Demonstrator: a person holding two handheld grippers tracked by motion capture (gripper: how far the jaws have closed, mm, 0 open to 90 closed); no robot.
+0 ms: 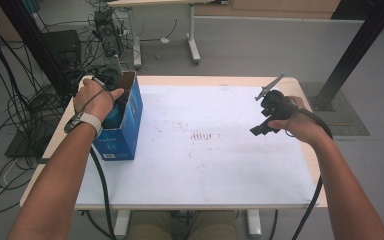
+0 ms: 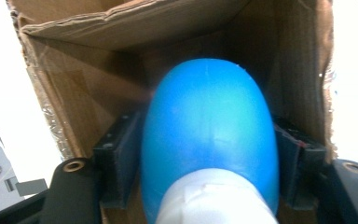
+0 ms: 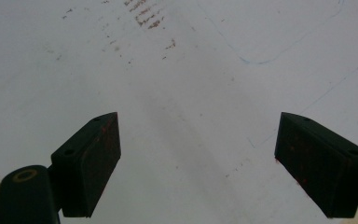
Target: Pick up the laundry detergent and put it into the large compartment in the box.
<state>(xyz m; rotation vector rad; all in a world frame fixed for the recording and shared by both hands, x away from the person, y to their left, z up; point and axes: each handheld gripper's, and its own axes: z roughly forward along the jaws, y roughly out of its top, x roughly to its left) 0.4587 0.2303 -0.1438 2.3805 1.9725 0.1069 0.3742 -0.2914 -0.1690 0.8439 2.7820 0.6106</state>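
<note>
a: now, item one: one blue rounded object, inside the open cardboard box. its lower end is cut off by the frame edge, where a pale white part covers it. what it is cannot be determined.

b: left gripper state?

a: one jaw stands on each side of the blue rounded object. in the left gripper view the pads sit right at its flanks; whether they press on it or merely flank it cannot be determined.

b: and from above?

a: in the high view the left hand hides the left gripper and most of the box opening. one box is counted, blue outside, brown inside, standing at the left edge of the table.

b: right gripper?

a: jaws wide apart, nothing between them, above the bare white tabletop. in the high view the right hand holds it near the table's right edge, well apart from the box.

b: other marks?

a: small reddish-brown specks on the white surface; too fine to count.
</note>
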